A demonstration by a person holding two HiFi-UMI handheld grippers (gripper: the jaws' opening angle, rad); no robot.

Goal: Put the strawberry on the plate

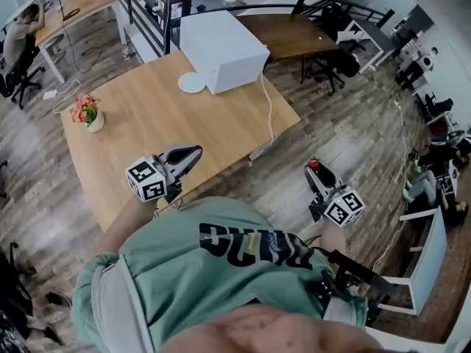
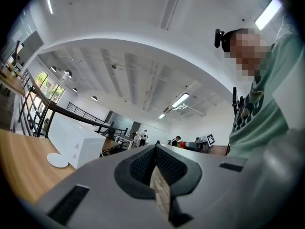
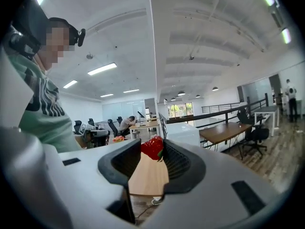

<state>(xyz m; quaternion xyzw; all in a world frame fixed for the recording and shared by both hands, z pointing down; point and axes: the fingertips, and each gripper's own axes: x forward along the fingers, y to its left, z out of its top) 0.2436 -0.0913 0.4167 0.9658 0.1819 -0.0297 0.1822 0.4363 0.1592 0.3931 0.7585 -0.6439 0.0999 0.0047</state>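
Observation:
A red strawberry [image 3: 152, 147] sits pinched between the tips of my right gripper [image 3: 153, 151], which is shut on it. In the head view that gripper [image 1: 316, 171] hangs over the wooden floor, right of the table, with the strawberry [image 1: 313, 165] showing at its tip. The white plate [image 1: 191, 82] lies on the far part of the wooden table [image 1: 147, 123], beside a white box [image 1: 224, 46]. My left gripper [image 1: 191, 154] is over the table's near edge, shut and holding nothing. Its own view shows the pads [image 2: 143, 163] meeting, and the plate [image 2: 58, 160] far off to the left.
A small pot of flowers [image 1: 88, 112] stands near the table's left edge. A cable [image 1: 268, 105] runs from the white box over the right edge. Office chairs [image 1: 335, 61] and a dark table [image 1: 291, 31] stand beyond; a railing [image 1: 147, 6] runs behind.

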